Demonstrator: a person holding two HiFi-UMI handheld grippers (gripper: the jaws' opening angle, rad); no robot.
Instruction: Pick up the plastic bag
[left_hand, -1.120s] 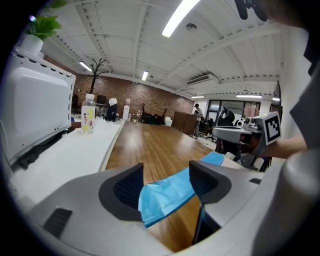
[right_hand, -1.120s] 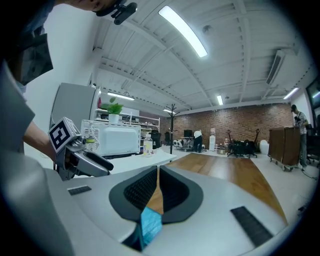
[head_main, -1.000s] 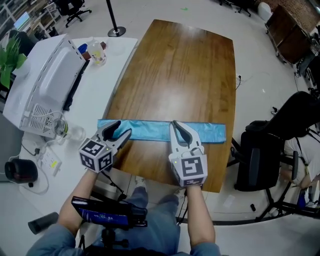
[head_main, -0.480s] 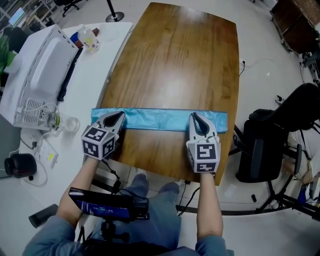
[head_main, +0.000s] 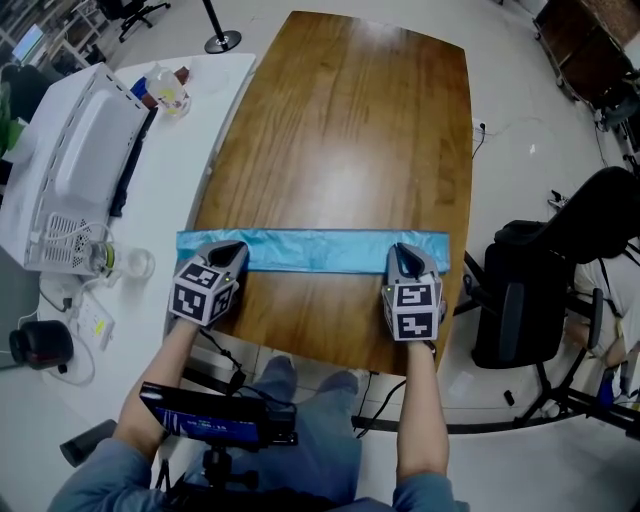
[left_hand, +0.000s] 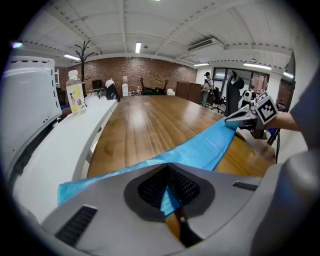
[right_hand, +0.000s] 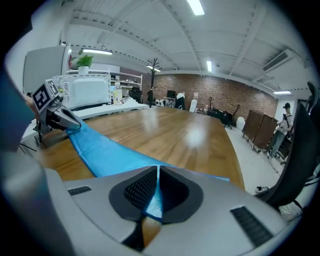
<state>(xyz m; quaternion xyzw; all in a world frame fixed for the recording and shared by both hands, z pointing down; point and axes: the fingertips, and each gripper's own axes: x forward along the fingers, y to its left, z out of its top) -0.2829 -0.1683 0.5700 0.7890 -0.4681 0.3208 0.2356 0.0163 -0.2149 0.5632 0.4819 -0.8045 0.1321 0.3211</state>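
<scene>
A long blue plastic bag (head_main: 315, 250) lies flat across the near part of the wooden table (head_main: 350, 130), from its left edge to its right edge. My left gripper (head_main: 222, 258) is shut on the bag's near edge at the left end; the blue film (left_hand: 167, 195) shows pinched between the jaws. My right gripper (head_main: 410, 262) is shut on the same near edge close to the right end, with blue film (right_hand: 152, 200) caught between its pads. Across the table, the left gripper view catches the right gripper (left_hand: 240, 117), and the left gripper (right_hand: 62, 117) appears in the right gripper view.
A white table (head_main: 160, 190) adjoins on the left, with a large white machine (head_main: 75, 170), a clear bottle (head_main: 165, 92), a glass jar (head_main: 105, 260) and cables. A black office chair (head_main: 540, 300) stands at the right. A black camera rig (head_main: 215, 425) sits near my body.
Both grippers moved outward along the bag toward its ends. The left jaws, open a second ago, closed on the bag's edge; the right gripper slid right and now grips near the right end.
</scene>
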